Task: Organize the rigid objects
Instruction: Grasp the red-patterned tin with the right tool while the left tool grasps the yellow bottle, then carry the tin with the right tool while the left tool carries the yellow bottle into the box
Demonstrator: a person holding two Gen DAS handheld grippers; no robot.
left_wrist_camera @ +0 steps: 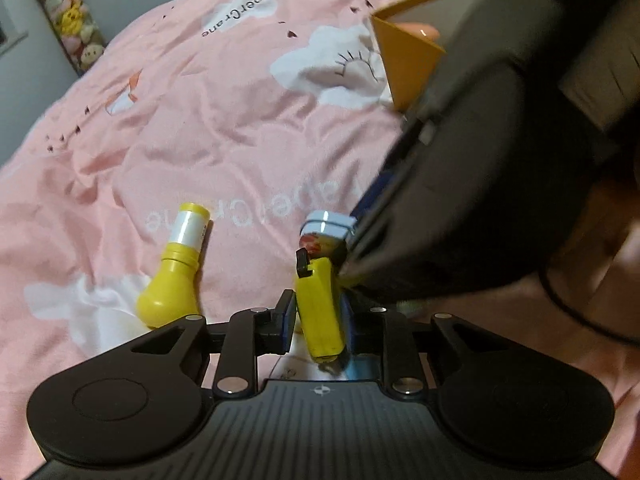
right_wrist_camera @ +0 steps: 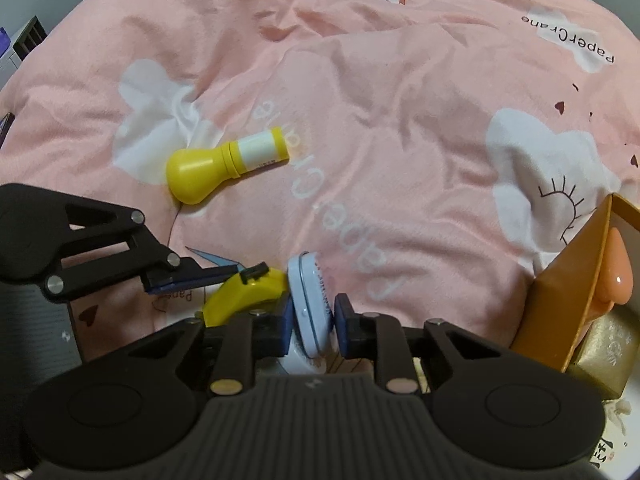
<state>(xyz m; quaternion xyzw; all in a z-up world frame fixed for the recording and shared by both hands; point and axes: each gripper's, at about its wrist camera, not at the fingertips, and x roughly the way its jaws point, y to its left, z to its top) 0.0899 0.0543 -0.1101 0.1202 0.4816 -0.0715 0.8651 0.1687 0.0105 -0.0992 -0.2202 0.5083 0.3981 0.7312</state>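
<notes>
The left gripper pinched a yellow lighter. The right gripper clamped a pale-blue tin (stood on edge), the lighter touching it at nine o'clock.

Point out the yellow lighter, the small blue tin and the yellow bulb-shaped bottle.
yellow lighter (left_wrist_camera: 320,312): left wrist view, body.
small blue tin (right_wrist_camera: 310,312): right wrist view, rim.
yellow bulb-shaped bottle (right_wrist_camera: 192,172): right wrist view, bulb end.
</notes>
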